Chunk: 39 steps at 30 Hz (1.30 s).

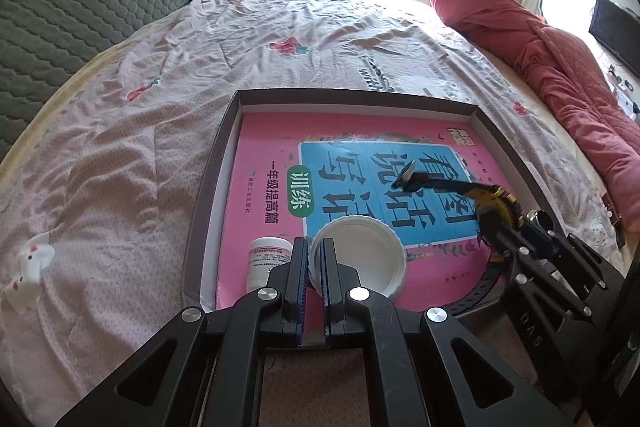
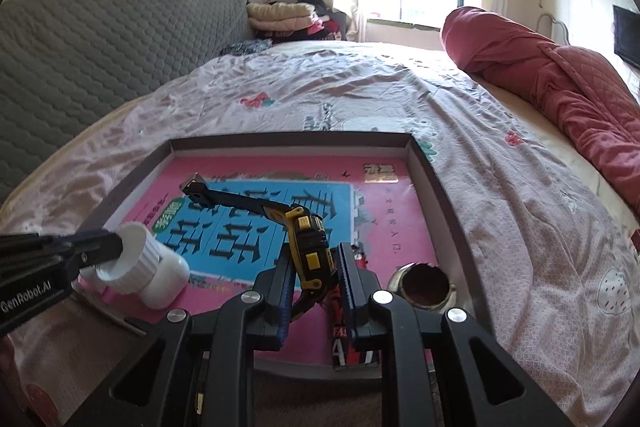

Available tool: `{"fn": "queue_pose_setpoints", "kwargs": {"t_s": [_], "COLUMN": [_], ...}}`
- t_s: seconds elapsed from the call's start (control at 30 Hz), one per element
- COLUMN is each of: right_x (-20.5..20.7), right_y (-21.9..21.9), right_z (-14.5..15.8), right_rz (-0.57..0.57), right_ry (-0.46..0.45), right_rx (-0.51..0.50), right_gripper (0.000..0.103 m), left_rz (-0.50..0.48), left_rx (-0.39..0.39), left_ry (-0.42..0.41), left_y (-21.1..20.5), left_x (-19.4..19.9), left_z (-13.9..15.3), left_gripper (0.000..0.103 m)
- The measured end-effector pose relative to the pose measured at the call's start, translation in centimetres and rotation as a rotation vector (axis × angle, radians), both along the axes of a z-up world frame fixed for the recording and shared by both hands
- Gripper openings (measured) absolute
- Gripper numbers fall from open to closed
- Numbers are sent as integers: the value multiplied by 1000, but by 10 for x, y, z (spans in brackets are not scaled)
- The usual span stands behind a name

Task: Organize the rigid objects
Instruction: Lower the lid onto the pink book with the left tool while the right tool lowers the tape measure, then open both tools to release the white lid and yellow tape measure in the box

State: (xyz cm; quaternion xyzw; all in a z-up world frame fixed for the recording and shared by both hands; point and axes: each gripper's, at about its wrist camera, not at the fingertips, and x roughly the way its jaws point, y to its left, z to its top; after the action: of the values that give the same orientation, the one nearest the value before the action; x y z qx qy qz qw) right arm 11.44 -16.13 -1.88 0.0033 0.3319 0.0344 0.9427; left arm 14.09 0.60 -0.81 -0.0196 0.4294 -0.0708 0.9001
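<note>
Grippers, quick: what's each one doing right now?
Left gripper: shut on the rim of the white lid.
Right gripper: shut on the yellow tape measure, its tape sticking out over the pink book.

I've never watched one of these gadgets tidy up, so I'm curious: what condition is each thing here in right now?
Left claw: shut on the white lid's rim.
White lid: held, hollow side showing.
Right claw: shut on the tape measure.
Tape measure: held, blade partly pulled out.
White bottle: upright in the box.
Metal jar: open.
Box: open, booklet lying flat inside.
</note>
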Motion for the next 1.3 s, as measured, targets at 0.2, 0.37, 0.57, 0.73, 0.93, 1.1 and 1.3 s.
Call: {"fn": "queue_pose_setpoints", "kwargs": {"t_s": [0.2, 0.37, 0.57, 0.73, 0.93, 1.1, 1.3], "right_x": [0, -2, -4, -8, -9, -10, -10], "right_y": [0, 0, 6, 12, 13, 12, 11], "right_z": [-4, -1, 0, 0, 0, 1, 2], "right_rz": [10, 27, 54, 65, 69, 71, 74], "right_ry": [38, 30, 30, 14, 11, 6, 7], "right_rx": [-1, -27, -83, -146, -155, -149, -133], "right_gripper": [21, 21, 21, 21, 21, 21, 21], "left_rz": [6, 13, 12, 14, 15, 22, 21], "left_rx": [-5, -7, -8, -12, -12, -6, -5], "left_ry": [3, 7, 4, 5, 3, 2, 5], "left_y": [3, 5, 4, 6, 6, 6, 6], "left_x": [-2, -1, -2, -2, -3, -4, -4], "left_z": [0, 0, 1, 1, 2, 3, 3], "left_gripper": [6, 6, 6, 6, 6, 6, 6]}}
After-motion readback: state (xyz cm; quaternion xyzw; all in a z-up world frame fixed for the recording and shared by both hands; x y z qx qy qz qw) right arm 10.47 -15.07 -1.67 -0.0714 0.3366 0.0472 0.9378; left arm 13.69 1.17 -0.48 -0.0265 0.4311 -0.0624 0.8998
